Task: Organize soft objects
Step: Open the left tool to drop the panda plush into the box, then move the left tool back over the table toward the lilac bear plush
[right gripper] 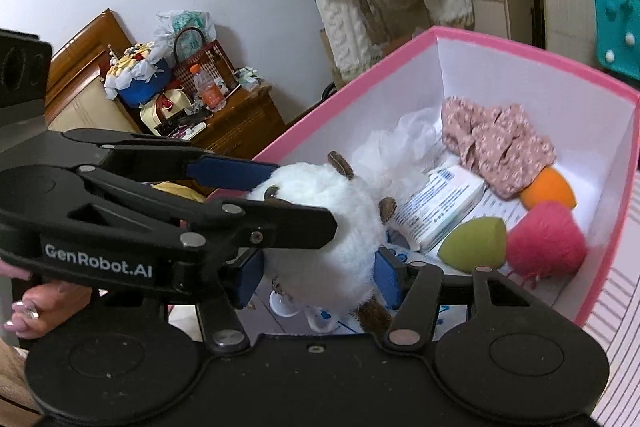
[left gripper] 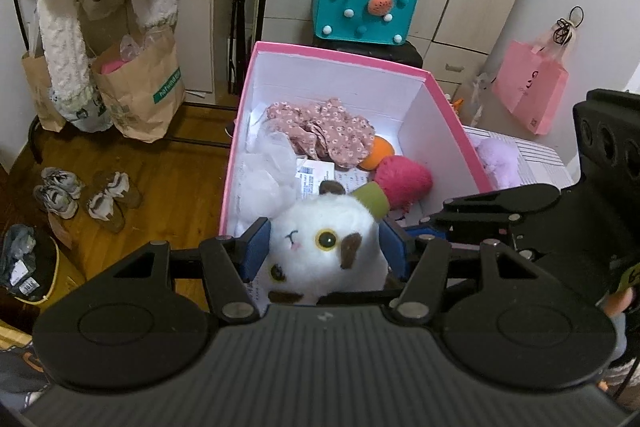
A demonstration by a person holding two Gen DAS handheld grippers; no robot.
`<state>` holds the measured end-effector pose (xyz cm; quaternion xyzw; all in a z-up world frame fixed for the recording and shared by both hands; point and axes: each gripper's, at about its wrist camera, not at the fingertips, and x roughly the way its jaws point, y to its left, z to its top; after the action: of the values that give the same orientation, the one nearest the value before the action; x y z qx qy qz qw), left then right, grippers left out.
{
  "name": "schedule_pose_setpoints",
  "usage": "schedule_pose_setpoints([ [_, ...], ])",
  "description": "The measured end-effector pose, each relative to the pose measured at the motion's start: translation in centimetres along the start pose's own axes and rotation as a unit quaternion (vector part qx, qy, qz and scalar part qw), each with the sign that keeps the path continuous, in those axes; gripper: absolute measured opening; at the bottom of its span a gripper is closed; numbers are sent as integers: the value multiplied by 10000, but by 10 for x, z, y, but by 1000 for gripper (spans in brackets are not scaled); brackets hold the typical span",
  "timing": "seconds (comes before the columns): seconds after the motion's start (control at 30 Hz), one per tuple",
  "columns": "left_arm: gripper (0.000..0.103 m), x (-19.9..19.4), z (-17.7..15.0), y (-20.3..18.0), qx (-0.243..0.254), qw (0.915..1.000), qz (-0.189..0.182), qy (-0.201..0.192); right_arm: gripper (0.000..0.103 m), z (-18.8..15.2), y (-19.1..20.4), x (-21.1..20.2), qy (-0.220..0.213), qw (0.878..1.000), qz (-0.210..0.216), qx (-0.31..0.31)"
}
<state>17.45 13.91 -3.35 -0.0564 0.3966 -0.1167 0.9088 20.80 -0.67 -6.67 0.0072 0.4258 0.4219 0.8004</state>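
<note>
Pink box [left gripper: 240, 131]: already holds a floral cloth [left gripper: 324, 127], orange ball [left gripper: 382, 149], pink pompom [left gripper: 404, 181], green sponge [right gripper: 472, 247] and white mesh [left gripper: 268, 163]. Plush cat [left gripper: 324, 247]: over the box's near edge, clamped by both left gripper [left gripper: 324, 251] and right gripper [right gripper: 316, 275]; not yet dropped in. Purple plush [left gripper: 498, 161]: outside, right of box, apparently pending.

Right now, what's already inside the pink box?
Inside the pink box: floral cloth, orange ball, pink pom-pom, green sponge, white netting, printed packet. The floor beneath them is covered.
</note>
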Motion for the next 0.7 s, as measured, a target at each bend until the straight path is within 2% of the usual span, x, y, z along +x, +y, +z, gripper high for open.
schedule_pose_setpoints([
  [0.13, 60, -4, 0, -7, 233, 9993, 228, -171, 66, 0, -2, 1, 7, 10000, -28, 92],
  [0.3, 61, -15, -3, -11, 333, 9992, -25, -198, 66, -5, 2, -20, -160, 9997, -183, -23],
  [0.5, 61, -32, -8, -22, 521, 9983, -114, -222, 66, -19, 9, -66, -489, 9972, -506, -238],
  [0.7, 62, -56, -12, -45, 918, 9953, -228, -204, 66, -31, 16, -107, -704, 9927, -932, -310],
])
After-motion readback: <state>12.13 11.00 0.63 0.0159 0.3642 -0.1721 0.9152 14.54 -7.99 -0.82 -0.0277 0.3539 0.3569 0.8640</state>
